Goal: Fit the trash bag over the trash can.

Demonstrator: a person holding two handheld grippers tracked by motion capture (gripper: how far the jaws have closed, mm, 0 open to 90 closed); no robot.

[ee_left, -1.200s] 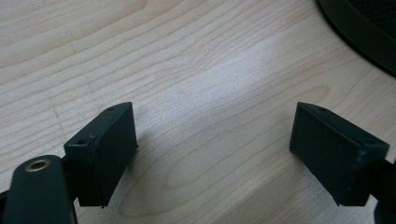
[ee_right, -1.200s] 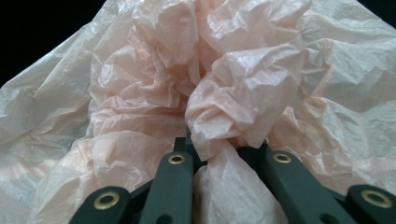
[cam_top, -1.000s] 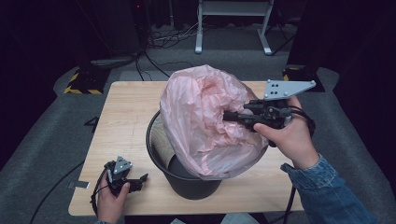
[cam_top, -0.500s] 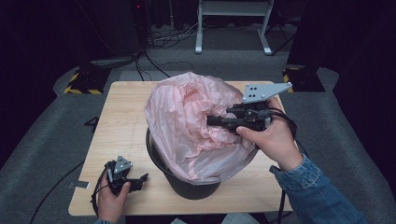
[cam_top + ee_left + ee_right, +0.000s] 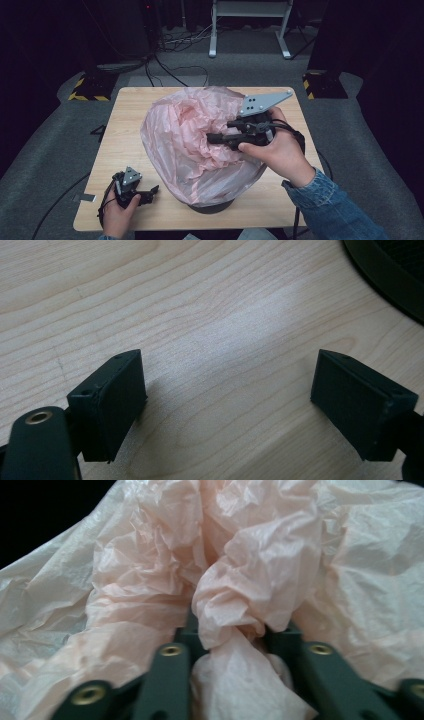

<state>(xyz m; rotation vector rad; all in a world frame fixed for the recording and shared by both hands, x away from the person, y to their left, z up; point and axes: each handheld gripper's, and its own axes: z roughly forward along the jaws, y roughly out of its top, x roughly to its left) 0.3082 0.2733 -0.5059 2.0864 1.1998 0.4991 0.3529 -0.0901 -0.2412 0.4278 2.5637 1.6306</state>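
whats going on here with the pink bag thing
A person is working at a wooden table with a gripper in each hand. The right gripper is shut on a bunch of the thin pink plastic bag, which is draped over a dark bin; the bag covers most of the bin, and only its base shows. The left gripper sits open near the table's front left corner, holding nothing, with bare wood between its jaws.

A light wooden table [image 5: 125, 125] carries what looks like a dark bin [image 5: 212, 206] at six o'clock.
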